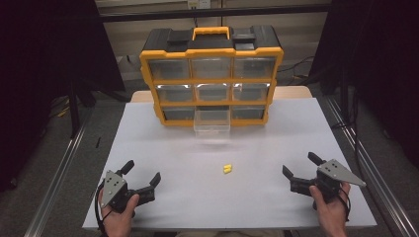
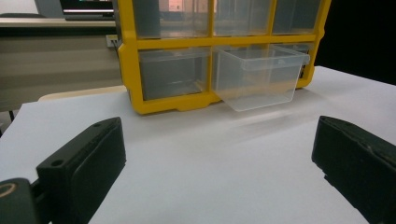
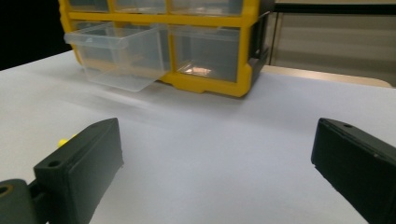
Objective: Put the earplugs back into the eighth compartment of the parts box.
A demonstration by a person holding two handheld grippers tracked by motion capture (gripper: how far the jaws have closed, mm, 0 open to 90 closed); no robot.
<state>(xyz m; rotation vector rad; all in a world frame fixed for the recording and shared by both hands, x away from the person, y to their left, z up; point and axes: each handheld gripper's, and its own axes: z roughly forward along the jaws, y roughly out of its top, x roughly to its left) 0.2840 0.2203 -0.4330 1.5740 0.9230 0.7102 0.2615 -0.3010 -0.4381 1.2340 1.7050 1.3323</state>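
Note:
A yellow and black drawer cabinet (image 1: 211,74) stands at the far side of the white table (image 1: 163,148). Its bottom middle clear drawer (image 1: 212,121) is pulled out over the table and looks empty (image 2: 259,74) (image 3: 116,56). A small yellow piece (image 1: 227,169) lies on the table between the grippers, peeking past a jaw in the right gripper view (image 3: 65,139). My left gripper (image 1: 143,174) rests open near the front left, nothing between its jaws. My right gripper (image 1: 301,165) rests open near the front right, also holding nothing.
The cabinet has three rows of clear drawers; the others are pushed in. A metal rail (image 1: 59,173) runs along the table's left side and another (image 1: 368,168) along its right. Dark curtains hang at both sides.

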